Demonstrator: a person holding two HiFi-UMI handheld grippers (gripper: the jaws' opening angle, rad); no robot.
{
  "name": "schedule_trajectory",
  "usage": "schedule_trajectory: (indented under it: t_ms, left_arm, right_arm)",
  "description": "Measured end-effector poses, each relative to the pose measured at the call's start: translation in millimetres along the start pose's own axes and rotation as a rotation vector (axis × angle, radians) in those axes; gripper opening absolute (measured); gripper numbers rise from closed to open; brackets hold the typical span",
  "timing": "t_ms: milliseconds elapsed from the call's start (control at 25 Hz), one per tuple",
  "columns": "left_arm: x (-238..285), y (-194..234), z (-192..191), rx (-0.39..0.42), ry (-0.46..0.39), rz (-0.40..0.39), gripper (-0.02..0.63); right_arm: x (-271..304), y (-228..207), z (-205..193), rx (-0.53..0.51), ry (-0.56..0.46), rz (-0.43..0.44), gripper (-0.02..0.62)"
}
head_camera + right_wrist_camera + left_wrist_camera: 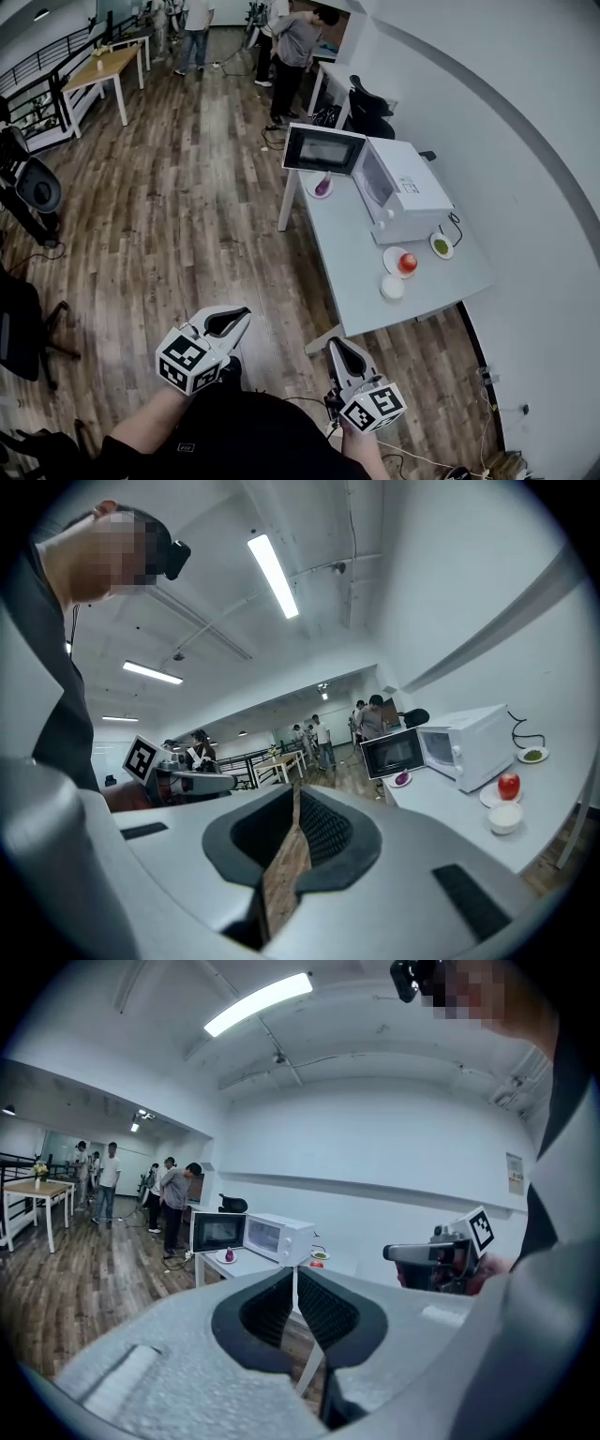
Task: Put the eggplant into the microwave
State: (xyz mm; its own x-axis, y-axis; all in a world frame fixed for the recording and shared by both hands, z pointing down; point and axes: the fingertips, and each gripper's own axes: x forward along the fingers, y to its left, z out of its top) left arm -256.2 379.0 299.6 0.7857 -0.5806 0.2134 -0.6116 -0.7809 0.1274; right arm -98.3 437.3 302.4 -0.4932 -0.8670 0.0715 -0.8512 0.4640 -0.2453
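**Eggplant: far end of table, both grippers closed and empty**

Eggplant [322, 187]: sits on a small plate [310, 191] at the far left corner of the table [361, 272], just beside the open door [323, 150] of the microwave [408, 192]. We hold the left gripper [234, 317] and right gripper [335, 345] well short of the table's near edge. Both have their jaws together on nothing, and the right one is nearer. We judge that the approach comes first. The eggplant is too small for us to tell its long axis, and the microwave's inside is hard to make out.

One microwave [408, 187], one eggplant [322, 187], three plates [392, 258] (fourth white dish [393, 287] maybe bowl)
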Motion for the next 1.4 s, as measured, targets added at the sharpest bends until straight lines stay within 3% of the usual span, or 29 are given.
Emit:
schedule_trajectory:
  t_ms: [400,720,1120,1400]
  left_arm:
    - [25.6,107.1,11.0,-0.004,0.022,-0.052,0.021]
    - [45.6,165.1,17.9,-0.016,0.020,-0.050,0.021]
    - [115.9,202.2,25.4,-0.017,0.049,-0.086,0.021]
    - [198.0,246.0,52.1,0.008,0.057,-0.068,0.021]
  right_arm:
    - [139.1,-14.3,15.5,0.026,0.012,0.009,0.018]
    - [190.9,-24.9,13.0,0.052,0.040,0.000,0.018]
    - [243.2,-88.9,20.2,0.111,0.021,-0.013,0.018]
    - [293.3,-164.4,34.1,0.136,0.010,-0.002,0.018]
